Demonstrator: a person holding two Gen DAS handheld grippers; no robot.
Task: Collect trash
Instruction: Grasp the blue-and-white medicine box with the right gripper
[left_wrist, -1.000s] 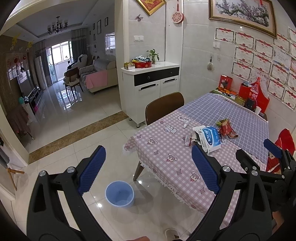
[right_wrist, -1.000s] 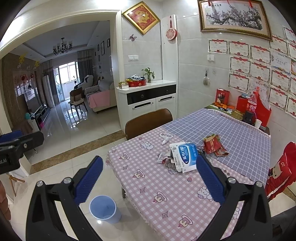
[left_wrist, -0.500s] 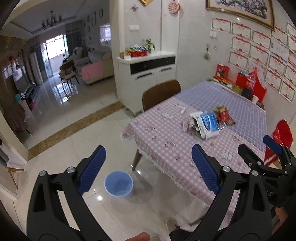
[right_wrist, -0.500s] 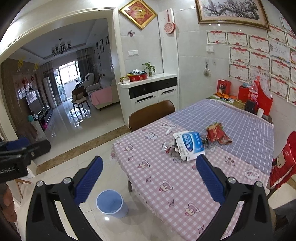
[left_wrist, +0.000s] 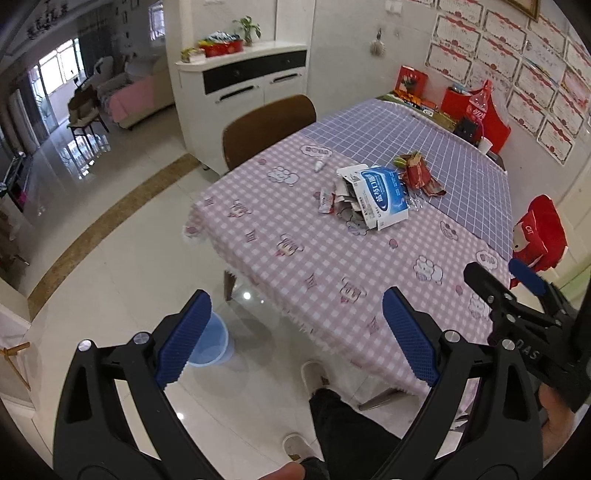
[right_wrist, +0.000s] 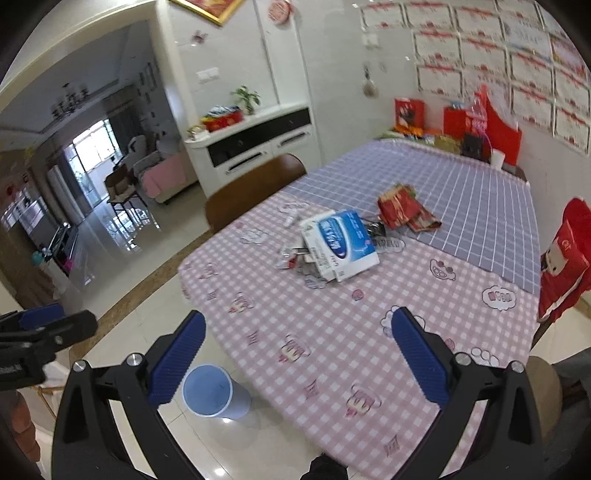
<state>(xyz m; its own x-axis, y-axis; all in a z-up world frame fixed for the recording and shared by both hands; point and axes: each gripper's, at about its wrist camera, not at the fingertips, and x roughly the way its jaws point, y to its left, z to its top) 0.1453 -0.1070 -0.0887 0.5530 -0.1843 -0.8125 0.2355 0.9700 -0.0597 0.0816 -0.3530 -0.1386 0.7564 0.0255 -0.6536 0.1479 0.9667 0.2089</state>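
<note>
Trash lies in a heap mid-table: a torn white and blue box (left_wrist: 380, 194) (right_wrist: 341, 242), red crumpled wrappers (left_wrist: 421, 175) (right_wrist: 404, 208) behind it, and small scraps (left_wrist: 327, 197) (right_wrist: 290, 256) to its left. A light blue bin (left_wrist: 208, 341) (right_wrist: 212, 391) stands on the floor by the table's near left corner. My left gripper (left_wrist: 297, 338) hangs open over the floor and table edge, holding nothing. Open and empty too, my right gripper (right_wrist: 299, 356) hovers above the pink checked cloth, well short of the heap.
The table (right_wrist: 369, 332) carries a pink checked cloth and a purple one (left_wrist: 424, 136) farther back. A brown chair (left_wrist: 267, 127) sits at the far left side, a red-covered chair (right_wrist: 565, 258) at the right. Red boxes (left_wrist: 476, 107) line the wall. The person's leg and shoes (left_wrist: 314, 376) are below.
Both grippers have moved closer to the table and tilted downward, so the heap of trash looks larger and nearer. Both stay open and empty.
</note>
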